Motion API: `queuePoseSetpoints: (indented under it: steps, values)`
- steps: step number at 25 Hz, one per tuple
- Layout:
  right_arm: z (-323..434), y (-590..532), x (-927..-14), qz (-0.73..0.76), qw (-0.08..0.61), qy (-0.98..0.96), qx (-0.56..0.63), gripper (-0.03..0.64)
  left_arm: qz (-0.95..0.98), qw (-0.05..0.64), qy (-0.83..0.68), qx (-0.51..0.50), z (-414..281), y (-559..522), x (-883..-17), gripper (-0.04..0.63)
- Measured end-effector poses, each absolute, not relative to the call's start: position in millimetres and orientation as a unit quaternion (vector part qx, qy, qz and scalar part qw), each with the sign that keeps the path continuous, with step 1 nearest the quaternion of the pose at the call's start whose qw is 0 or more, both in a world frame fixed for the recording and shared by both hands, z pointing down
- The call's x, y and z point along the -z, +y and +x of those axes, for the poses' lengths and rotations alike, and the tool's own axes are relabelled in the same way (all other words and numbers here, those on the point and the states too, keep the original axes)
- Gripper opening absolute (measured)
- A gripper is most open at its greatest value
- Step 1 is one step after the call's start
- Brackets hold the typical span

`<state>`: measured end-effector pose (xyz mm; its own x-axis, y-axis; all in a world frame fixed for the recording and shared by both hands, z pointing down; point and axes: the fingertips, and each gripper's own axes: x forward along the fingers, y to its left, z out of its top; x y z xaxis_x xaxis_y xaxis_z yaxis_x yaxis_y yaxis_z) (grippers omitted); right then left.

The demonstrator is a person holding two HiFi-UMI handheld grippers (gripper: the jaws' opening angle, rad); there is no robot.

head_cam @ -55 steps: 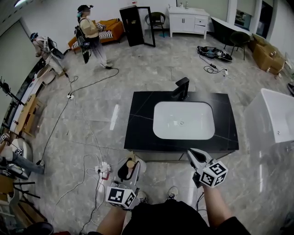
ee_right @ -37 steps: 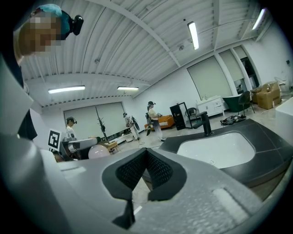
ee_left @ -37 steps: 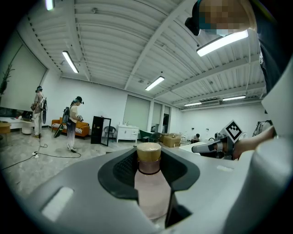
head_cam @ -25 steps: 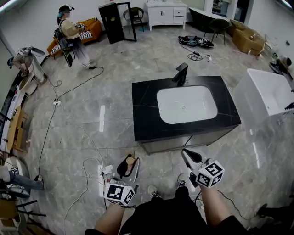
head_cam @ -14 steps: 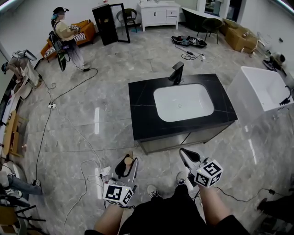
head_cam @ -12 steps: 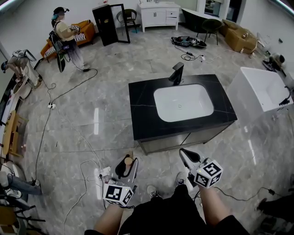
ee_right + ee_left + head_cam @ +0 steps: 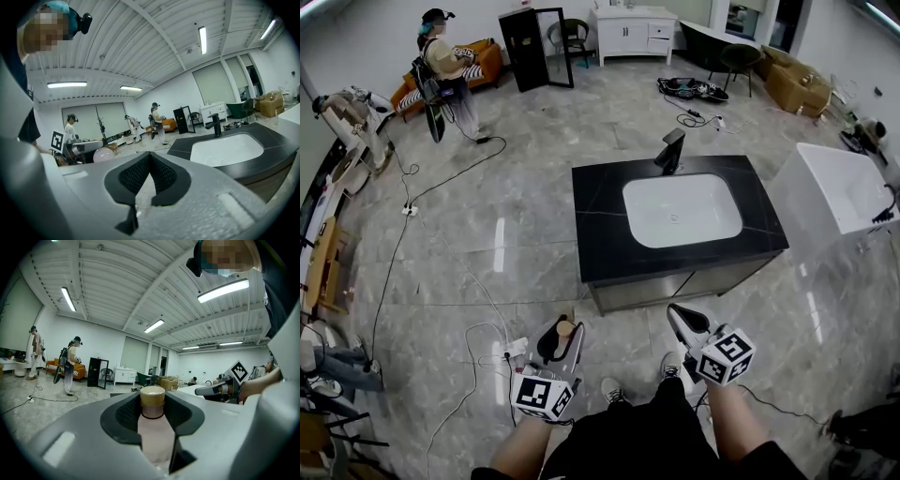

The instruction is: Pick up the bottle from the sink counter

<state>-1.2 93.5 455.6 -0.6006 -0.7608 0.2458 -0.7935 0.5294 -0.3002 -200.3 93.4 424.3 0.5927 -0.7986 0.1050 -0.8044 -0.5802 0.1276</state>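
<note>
In front of the sink counter (image 7: pixel 600 234), the left gripper (image 7: pixel 556 332) clamps a gold-capped bottle (image 7: pixel 153 437); the right gripper (image 7: pixel 149 157) has its jaws pressed together, empty.

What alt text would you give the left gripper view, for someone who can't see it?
A pale pink bottle with a tan cap stands clamped between the left gripper's two dark jaws. Behind it lies a large hall with strip lights, two people standing far left, and the right gripper at right.
</note>
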Motion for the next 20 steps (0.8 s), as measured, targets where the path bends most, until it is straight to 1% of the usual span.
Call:
queuePoseSetpoints:
  steps: [20]
  values:
    - [-0.1, 101.4, -458.8, 0.445, 0.041, -0.875, -0.189, -0.002, 0.891, 0.073, -0.447, -0.019, -198.5, 100.0, -425.1, 0.140]
